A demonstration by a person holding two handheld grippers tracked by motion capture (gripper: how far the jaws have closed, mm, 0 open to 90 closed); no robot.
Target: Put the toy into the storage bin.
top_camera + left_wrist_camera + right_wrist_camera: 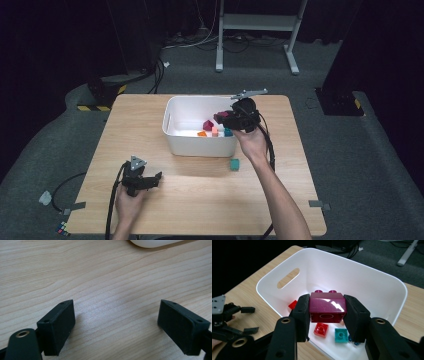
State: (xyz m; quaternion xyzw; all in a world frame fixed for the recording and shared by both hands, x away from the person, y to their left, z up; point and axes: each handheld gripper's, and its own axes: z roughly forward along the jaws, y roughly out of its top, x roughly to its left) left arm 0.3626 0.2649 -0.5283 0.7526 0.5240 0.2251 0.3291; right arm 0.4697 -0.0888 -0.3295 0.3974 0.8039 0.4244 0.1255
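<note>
The right gripper is clamping a dark magenta brick between its two black jaws, one pad pressed on each short end, so the brick's long axis is running straight across from jaw to jaw. Two round studs are showing along the brick's far top edge. In the right gripper view the brick is sitting at the centre of the frame, held in the air above the open white bin, well clear of its floor. Directly below and beyond it, at the lower middle of that frame, a red brick and a teal brick are lying loose on the bin floor, with another small red piece toward the left wall.

In the high view the right gripper is hanging over the right half of the bin, at the centre of the frame, so the drop spot seems to be lying straight beneath the held brick rather than to either side. A teal block is resting on the counter just below the bin's front wall, near the right forearm.

The left gripper is resting low at the lower left of the frame with its jaws spread wide and nothing between them, well apart from the bin; the right hand is plainly the nearer one for the release.
</note>
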